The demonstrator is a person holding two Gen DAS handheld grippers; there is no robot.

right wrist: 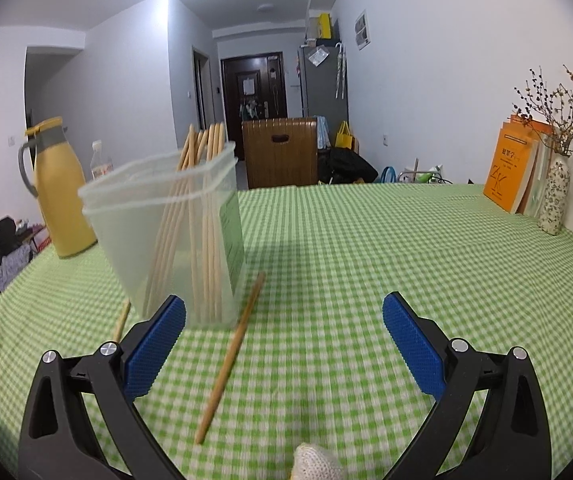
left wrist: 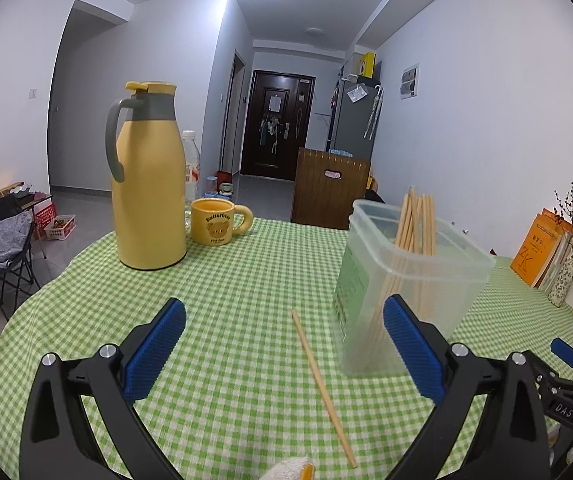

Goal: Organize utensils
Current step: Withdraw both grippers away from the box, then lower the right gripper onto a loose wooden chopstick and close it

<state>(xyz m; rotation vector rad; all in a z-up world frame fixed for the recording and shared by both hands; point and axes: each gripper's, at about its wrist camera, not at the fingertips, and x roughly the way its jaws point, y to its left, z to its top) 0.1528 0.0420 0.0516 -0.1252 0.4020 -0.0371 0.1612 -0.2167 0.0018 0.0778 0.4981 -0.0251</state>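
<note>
A clear plastic container point(left wrist: 414, 280) stands on the green checked tablecloth and holds several wooden chopsticks point(left wrist: 418, 220) upright. One loose chopstick point(left wrist: 322, 384) lies on the cloth in front of it, between my left gripper's point(left wrist: 284, 344) open, empty jaws. In the right wrist view the container point(right wrist: 166, 236) is ahead to the left. A loose chopstick point(right wrist: 230, 356) lies beside it, between my right gripper's point(right wrist: 284, 344) open, empty jaws. A second loose chopstick point(right wrist: 121, 322) shows partly at the container's left.
A yellow thermos jug point(left wrist: 148, 184), a clear bottle point(left wrist: 191, 168) and a yellow bear mug point(left wrist: 216, 222) stand at the far left. Orange books point(right wrist: 514, 168) and a vase of dried flowers point(right wrist: 554, 196) stand at the right edge. The right gripper point(left wrist: 570, 384) shows at the left view's lower right.
</note>
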